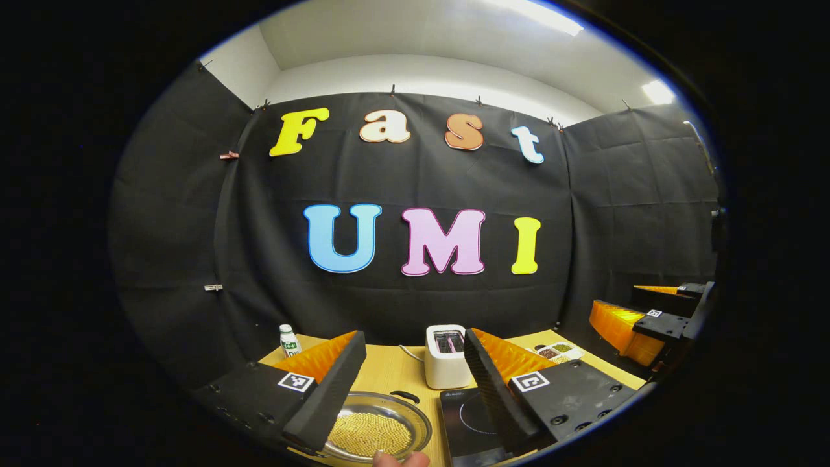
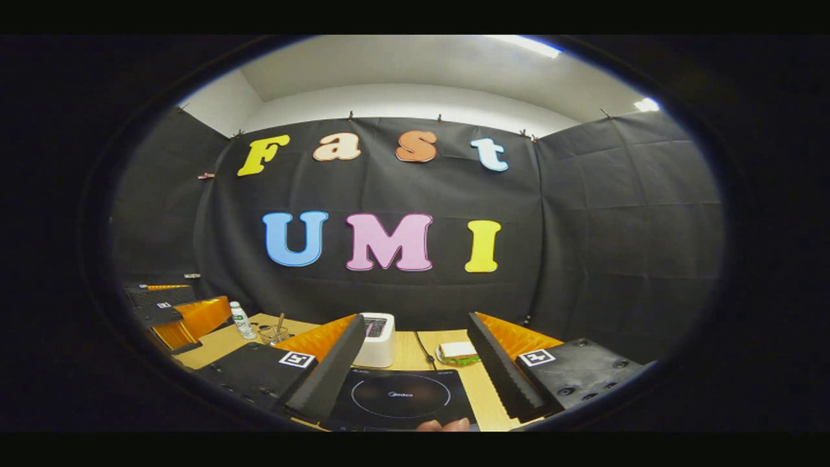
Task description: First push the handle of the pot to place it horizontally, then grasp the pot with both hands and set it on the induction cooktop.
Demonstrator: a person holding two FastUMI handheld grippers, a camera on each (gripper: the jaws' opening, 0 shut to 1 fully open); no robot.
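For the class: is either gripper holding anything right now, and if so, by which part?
Nothing is held. Both the left gripper and right gripper have open jaws, above the pot and cooktop.

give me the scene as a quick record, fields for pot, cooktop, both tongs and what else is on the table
pot: on table, left of cooktop, holds yellow grains, untouched
cooktop: bare
left tongs: open, above pot
right tongs: open, above cooktop
other items: toaster, bottle, sandwich
table: wooden
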